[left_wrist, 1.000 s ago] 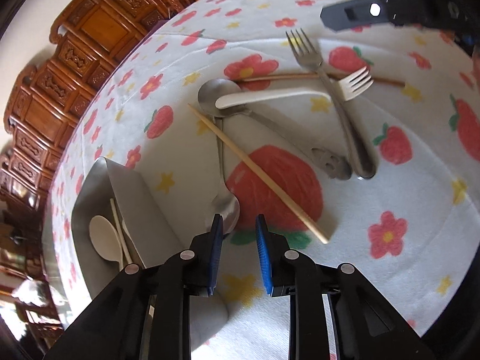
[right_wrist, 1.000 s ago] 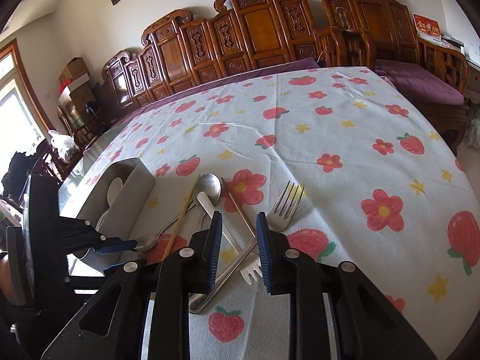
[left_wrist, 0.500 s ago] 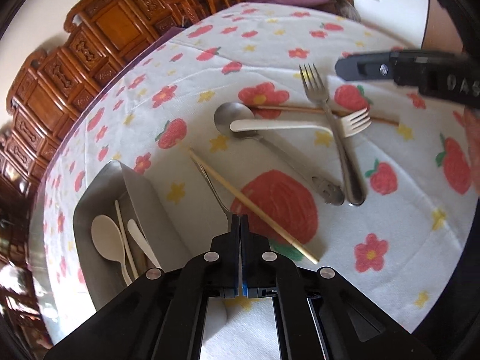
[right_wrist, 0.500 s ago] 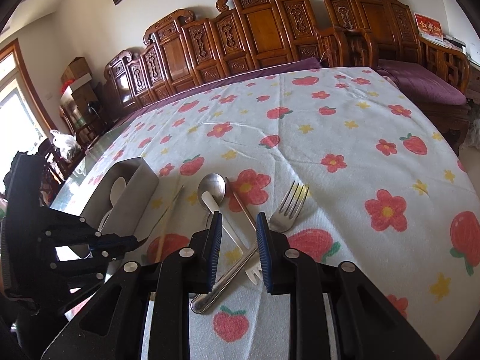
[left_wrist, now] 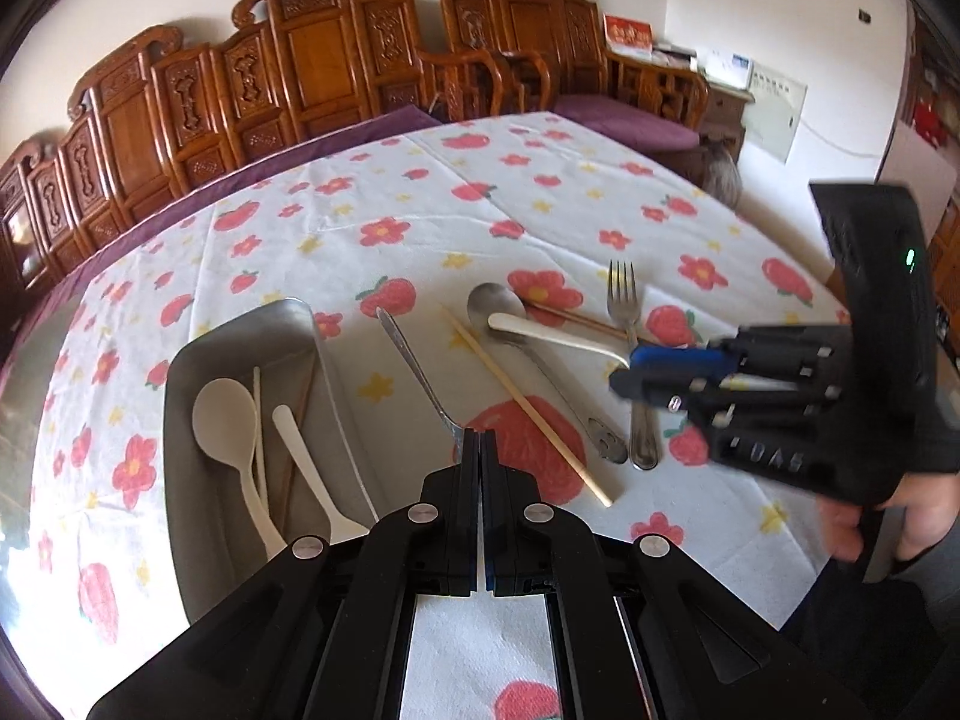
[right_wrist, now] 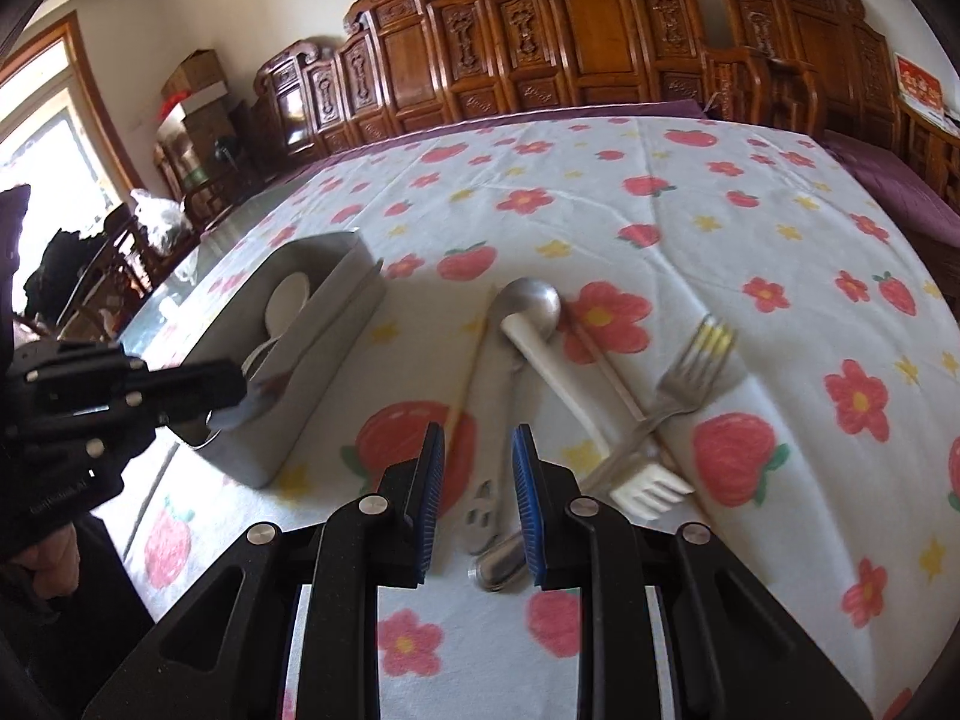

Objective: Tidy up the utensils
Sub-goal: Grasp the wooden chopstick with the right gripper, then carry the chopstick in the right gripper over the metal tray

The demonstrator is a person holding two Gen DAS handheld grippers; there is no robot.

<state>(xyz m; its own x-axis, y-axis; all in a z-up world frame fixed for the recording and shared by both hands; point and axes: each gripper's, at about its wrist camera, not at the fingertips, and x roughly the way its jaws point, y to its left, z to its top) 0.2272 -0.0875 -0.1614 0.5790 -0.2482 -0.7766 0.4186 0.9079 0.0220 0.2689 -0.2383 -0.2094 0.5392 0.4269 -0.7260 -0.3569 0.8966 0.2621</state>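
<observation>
Two grippers: both are in use; treat them separately.
Left gripper (left_wrist: 480,450): pressed together, pinching the slim steel spoon (left_wrist: 414,369) by its bowl end, handle jutting forward and clear of the flowered tablecloth (left_wrist: 420,210).
Right gripper (right_wrist: 477,498): partly spread, empty, poised over the handles of the large steel ladle-spoon (right_wrist: 531,300) and steel fork (right_wrist: 690,378).
Destination: grey metal tray (left_wrist: 180,396) at your left, already holding the white plastic spoon (left_wrist: 225,420).
Technique: swing the handle over the tray wall, align it lengthwise, lower, then release.
Caution: keep your grip firm; the thin handle may pivot.
</observation>
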